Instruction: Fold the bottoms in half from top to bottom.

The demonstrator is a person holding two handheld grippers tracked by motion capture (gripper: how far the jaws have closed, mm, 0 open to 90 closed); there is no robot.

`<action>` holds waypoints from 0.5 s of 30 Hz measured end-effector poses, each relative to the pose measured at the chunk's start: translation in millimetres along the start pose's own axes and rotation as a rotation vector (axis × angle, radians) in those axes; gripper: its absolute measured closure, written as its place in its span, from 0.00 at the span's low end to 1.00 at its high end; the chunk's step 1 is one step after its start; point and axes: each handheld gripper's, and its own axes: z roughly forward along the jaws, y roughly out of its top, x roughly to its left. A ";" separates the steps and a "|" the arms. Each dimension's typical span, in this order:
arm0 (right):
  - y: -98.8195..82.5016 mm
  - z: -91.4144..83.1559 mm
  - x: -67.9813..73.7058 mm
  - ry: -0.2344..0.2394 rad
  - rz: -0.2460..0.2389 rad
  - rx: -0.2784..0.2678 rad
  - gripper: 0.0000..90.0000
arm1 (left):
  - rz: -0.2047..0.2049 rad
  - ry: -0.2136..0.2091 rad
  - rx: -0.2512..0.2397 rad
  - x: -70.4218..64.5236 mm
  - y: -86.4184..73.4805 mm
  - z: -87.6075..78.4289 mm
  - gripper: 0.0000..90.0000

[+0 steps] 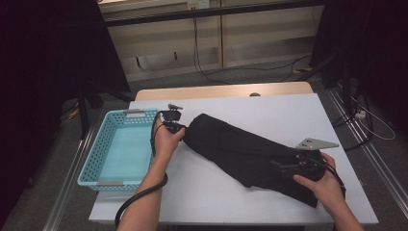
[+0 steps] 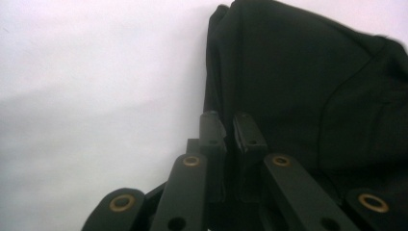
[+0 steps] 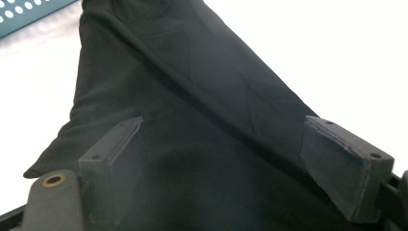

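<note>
A long black garment [image 1: 240,149] lies slantwise across the white table [image 1: 269,108], from beside the basket down to the near right. My left gripper [image 1: 183,128] is at the garment's upper left end. In the left gripper view its jaws [image 2: 230,122] stand almost together, shut on the dark edge of the garment [image 2: 298,72]. My right gripper [image 1: 283,166] is over the lower right end. In the right gripper view its jaws [image 3: 231,154] are spread wide, with the garment [image 3: 192,72] lying under and between them and the pads not pressing it.
A light blue perforated basket [image 1: 91,163] stands at the table's left edge, nothing visible inside; a corner of the basket [image 3: 29,14] also appears at the top left of the right gripper view. A wooden strip [image 1: 221,91] borders the table's far side. Cables lie on the floor beyond.
</note>
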 end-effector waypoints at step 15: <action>0.3 -2.2 -2.0 -0.020 -0.002 -0.008 0.18 | -0.026 0.038 -0.049 17.5 22.6 -32.3 0.94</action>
